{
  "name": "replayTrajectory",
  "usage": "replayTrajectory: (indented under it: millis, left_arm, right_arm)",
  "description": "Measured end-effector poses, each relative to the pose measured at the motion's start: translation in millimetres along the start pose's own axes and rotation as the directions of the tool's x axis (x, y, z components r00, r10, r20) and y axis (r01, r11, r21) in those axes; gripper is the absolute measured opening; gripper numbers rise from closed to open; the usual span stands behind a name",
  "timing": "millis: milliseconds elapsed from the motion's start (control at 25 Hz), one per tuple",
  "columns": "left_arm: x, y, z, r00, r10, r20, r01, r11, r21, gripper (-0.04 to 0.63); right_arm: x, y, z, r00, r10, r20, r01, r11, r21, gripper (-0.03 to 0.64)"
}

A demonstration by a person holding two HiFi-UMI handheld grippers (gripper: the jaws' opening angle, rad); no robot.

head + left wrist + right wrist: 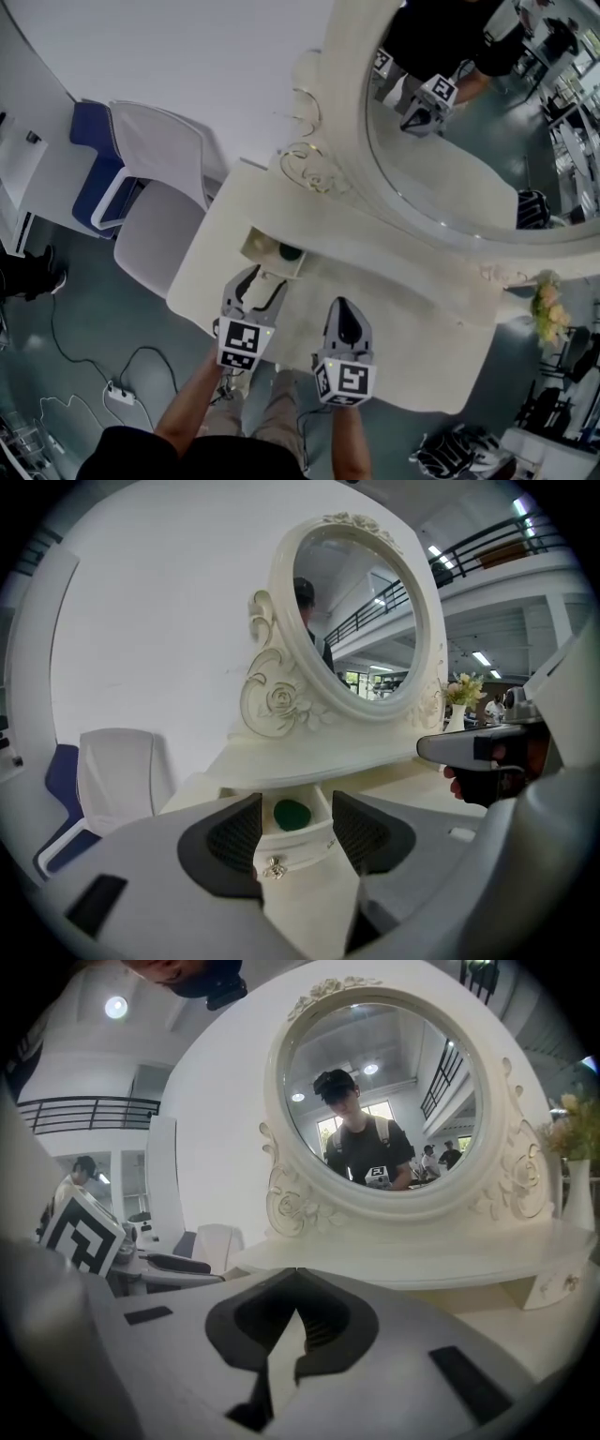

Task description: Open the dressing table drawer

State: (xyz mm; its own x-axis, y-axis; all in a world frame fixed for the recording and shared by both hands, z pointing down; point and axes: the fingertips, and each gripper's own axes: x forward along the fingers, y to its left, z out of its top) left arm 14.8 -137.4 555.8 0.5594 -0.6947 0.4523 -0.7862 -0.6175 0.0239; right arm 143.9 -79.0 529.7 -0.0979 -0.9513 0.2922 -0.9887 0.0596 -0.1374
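The cream dressing table [394, 309] has a small drawer [265, 246] under its raised shelf, standing pulled out, with a dark green thing [291, 252] inside. My left gripper [260, 284] hovers just in front of that drawer, open, with nothing between its jaws. In the left gripper view the drawer front [305, 850] with its metal knob [274, 867] and the green thing [292, 814] show between the pads, apart from them. My right gripper [343, 307] hangs over the tabletop to the right, shut and empty; its tips [296, 1279] meet.
An oval mirror [469, 122] in an ornate frame stands at the back of the table. A white chair [155, 178] and a blue one [94, 159] stand to the left. A vase of flowers [548, 309] is at the right end. Cables [122, 394] lie on the floor.
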Motion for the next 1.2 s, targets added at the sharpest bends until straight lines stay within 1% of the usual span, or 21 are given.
replayTrajectory:
  millis: [120, 280, 400, 720, 1040, 1200]
  left_arm:
    - [-7.3, -7.0, 20.7, 0.999, -0.018, 0.034, 0.017, 1.000, 0.017, 0.224]
    - [-22.1, -17.0, 47.9, 0.996, -0.036, 0.084, 0.033, 0.999, 0.039, 0.183]
    - [-34.4, -25.7, 65.1, 0.992, -0.058, 0.114, 0.052, 0.997, 0.055, 0.166]
    - [-77.8, -40.9, 100.2, 0.978, -0.104, 0.183, 0.088, 0.992, 0.095, 0.123]
    - [-133.0, -42.1, 119.9, 0.961, -0.125, 0.245, 0.097, 0.988, 0.121, 0.083]
    - [-161.5, -42.8, 124.5, 0.953, -0.138, 0.270, 0.109, 0.987, 0.119, 0.063]
  right_arm:
    - [-10.6, -2.5, 12.9, 1.000, -0.019, 0.020, 0.019, 1.000, -0.007, -0.002]
    - [-27.6, -3.7, 30.6, 0.998, -0.043, 0.049, 0.044, 0.999, -0.019, -0.002]
    - [-42.2, -4.1, 43.2, 0.995, -0.066, 0.070, 0.068, 0.997, -0.026, -0.002]
    - [-82.8, 4.8, 68.8, 0.985, -0.117, 0.131, 0.123, 0.991, -0.044, -0.002]
    - [-122.9, 35.4, 90.0, 0.974, -0.127, 0.189, 0.139, 0.989, -0.048, -0.002]
    - [-141.8, 56.6, 94.9, 0.971, -0.124, 0.204, 0.140, 0.988, -0.063, -0.002]
